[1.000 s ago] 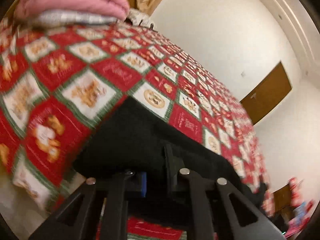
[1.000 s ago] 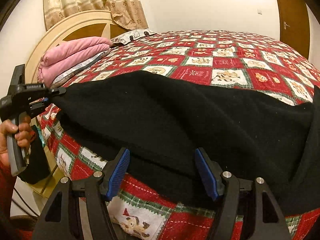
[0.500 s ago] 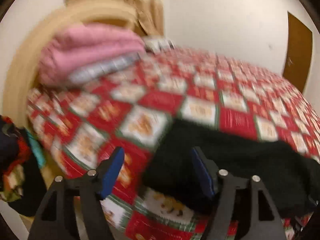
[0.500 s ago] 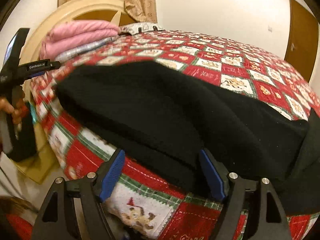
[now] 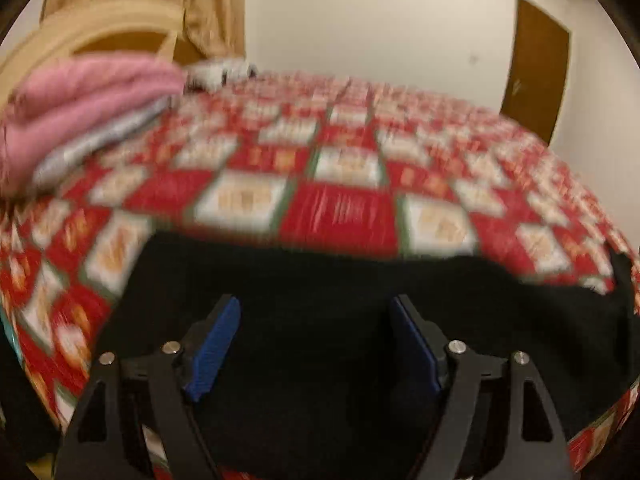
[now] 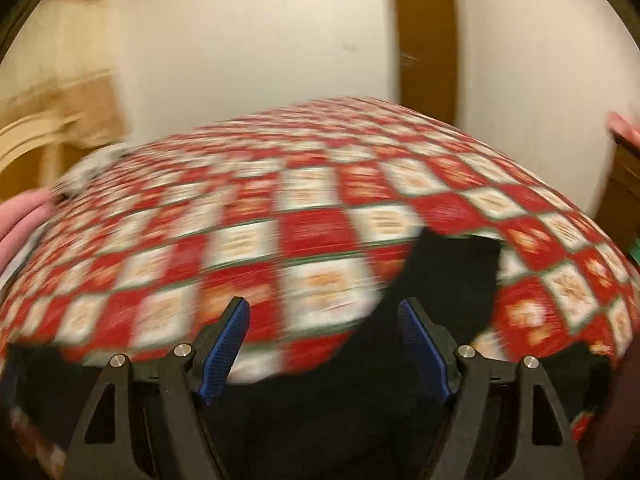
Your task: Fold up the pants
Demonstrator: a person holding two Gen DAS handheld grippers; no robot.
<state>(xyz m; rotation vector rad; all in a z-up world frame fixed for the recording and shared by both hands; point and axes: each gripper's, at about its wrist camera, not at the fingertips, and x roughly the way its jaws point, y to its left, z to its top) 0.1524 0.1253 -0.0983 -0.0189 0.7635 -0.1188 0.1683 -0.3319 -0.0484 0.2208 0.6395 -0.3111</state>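
The black pants (image 5: pixel 320 280) lie flat along the near edge of the bed, on a red, white and green checked quilt (image 5: pixel 340 216). My left gripper (image 5: pixel 316 308) hovers over their middle, jaws opening, blue pads (image 5: pixel 216 352) wide apart and gripping nothing. In the right wrist view a narrower part of the pants (image 6: pixel 452 280) runs up onto the quilt (image 6: pixel 312 232), with more black cloth low in the frame. My right gripper (image 6: pixel 323 308) stands open above the bed edge, nothing pinched between its pads. Both views are blurred by motion.
Folded pink blankets (image 5: pixel 80 100) are stacked at the bed's far left, in front of a cream headboard (image 5: pixel 100 24) and curtain. A brown door (image 6: pixel 428 40) is in the far wall. Dark furniture (image 6: pixel 624 184) stands right of the bed.
My left gripper let go of the pants' corner, opened, rolled level and now sits over the cloth. My right gripper swung right along the bed edge, still open, toward the pants' other end.
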